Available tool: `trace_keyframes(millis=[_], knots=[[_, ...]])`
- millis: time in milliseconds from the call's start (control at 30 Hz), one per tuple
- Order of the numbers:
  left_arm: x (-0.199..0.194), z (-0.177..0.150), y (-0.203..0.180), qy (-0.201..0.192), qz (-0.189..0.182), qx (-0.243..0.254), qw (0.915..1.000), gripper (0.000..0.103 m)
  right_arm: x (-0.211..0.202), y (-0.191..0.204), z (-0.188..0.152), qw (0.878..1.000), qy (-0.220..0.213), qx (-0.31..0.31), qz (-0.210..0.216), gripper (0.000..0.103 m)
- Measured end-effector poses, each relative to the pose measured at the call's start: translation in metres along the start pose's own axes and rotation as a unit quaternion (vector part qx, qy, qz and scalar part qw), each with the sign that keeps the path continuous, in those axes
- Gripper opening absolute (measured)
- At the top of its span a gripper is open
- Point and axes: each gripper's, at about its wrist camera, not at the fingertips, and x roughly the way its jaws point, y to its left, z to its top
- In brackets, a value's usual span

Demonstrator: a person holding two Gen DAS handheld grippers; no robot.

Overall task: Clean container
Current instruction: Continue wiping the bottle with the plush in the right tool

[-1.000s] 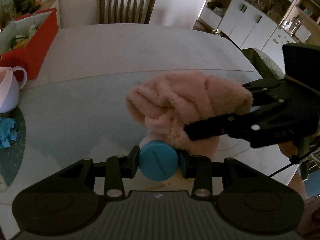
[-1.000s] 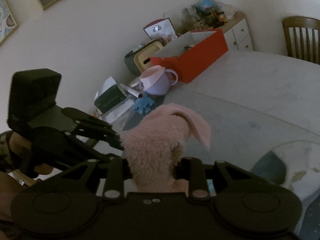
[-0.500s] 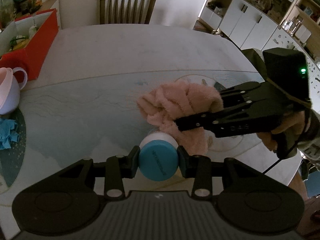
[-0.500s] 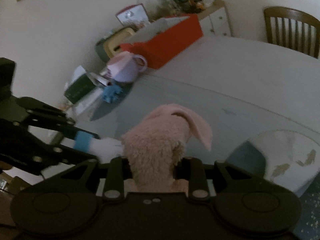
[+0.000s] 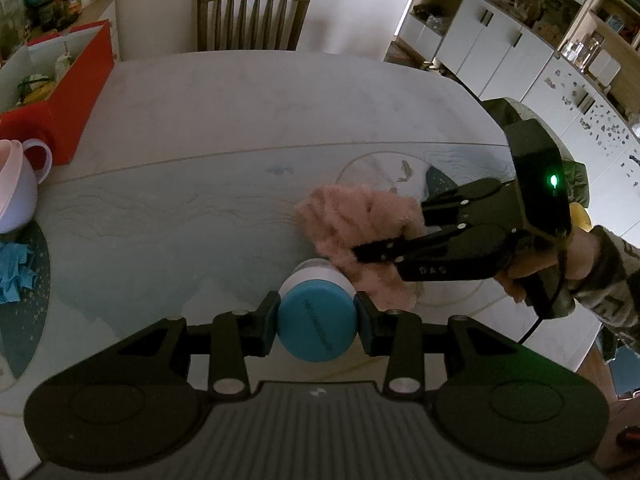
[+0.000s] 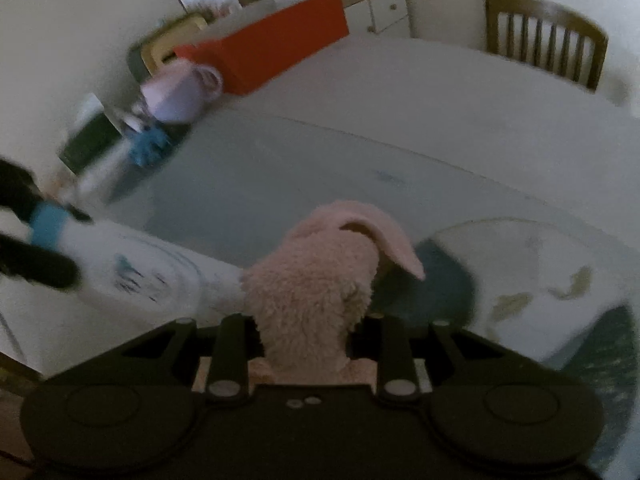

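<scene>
A white container (image 5: 316, 278) with a blue cap (image 5: 317, 325) lies along my left gripper (image 5: 316, 320), which is shut on the cap end. In the right wrist view the same container (image 6: 152, 280) stretches from lower left toward the middle, blue cap (image 6: 48, 226) at the left. My right gripper (image 6: 308, 336) is shut on a fluffy pink cloth (image 6: 320, 280). Seen from the left wrist, that pink cloth (image 5: 352, 220) presses against the container's far right side, and the right gripper (image 5: 384, 248) comes in from the right, held by a hand (image 5: 560, 256).
A pale mug (image 5: 16, 188), blue crumpled paper (image 5: 16, 268) and a red box (image 5: 68, 92) sit at the table's left. A wooden chair (image 5: 252, 16) stands at the far edge. A glass sheet (image 5: 200, 208) covers the near tabletop; white cupboards (image 5: 500, 44) stand right.
The right gripper with the pink cloth has slid to the right and back along the container, uncovering more of its white body. The left gripper has kept its hold.
</scene>
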Motion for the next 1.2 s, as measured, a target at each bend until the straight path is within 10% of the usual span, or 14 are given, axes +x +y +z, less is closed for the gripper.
trace_keyframes(millis=[100, 633, 1200], knots=[[0.0, 0.0, 0.0, 0.0, 0.0, 0.0, 1.0, 0.039, -0.015, 0.006, 0.001, 0.998, -0.03, -0.03, -0.046, 0.026], [0.003, 0.012, -0.001, -0.001, 0.002, 0.012, 0.9999, 0.039, -0.083, 0.022, 0.021, 0.975, -0.116, 0.015, 0.189, 0.026], [0.011, 0.022, -0.003, -0.004, 0.005, 0.025, 0.9997, 0.039, -0.052, 0.011, 0.019, 0.983, -0.085, 0.038, 0.161, 0.026]])
